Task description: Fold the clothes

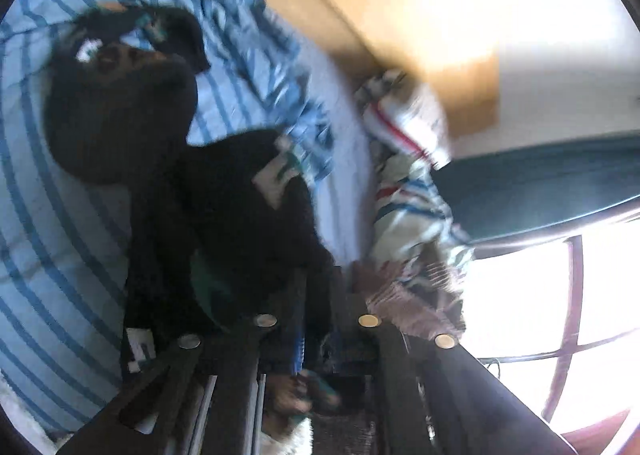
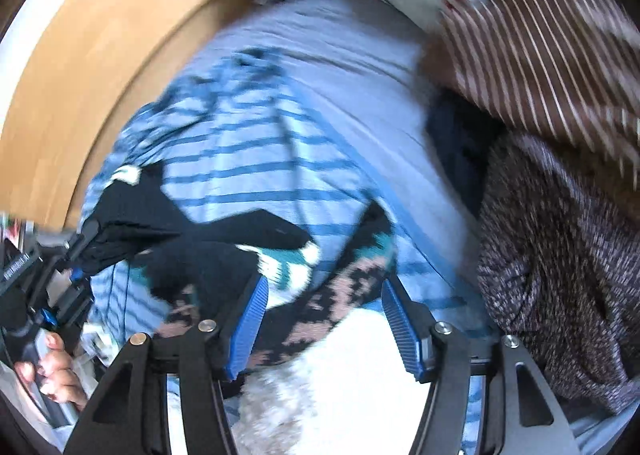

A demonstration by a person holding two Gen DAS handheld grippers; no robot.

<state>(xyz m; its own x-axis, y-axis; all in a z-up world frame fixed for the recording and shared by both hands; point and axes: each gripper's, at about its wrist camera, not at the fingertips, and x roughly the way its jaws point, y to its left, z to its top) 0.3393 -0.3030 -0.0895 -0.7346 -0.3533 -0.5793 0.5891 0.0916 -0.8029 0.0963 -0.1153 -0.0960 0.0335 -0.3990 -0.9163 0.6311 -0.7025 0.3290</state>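
- While my left gripper [image 1: 316, 335] is pinching the black patterned garment [image 1: 224, 215] shut, it is trailing long across the striped bedding [image 1: 48, 255].
- My right gripper [image 2: 324, 319] is gaping wide, empty, directly above its patterned hem.

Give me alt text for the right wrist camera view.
The open right gripper hangs over a black patterned garment lying on a blue striped sheet. The left gripper pinches the garment's edge at left; more striped and knitted clothes pile at right.
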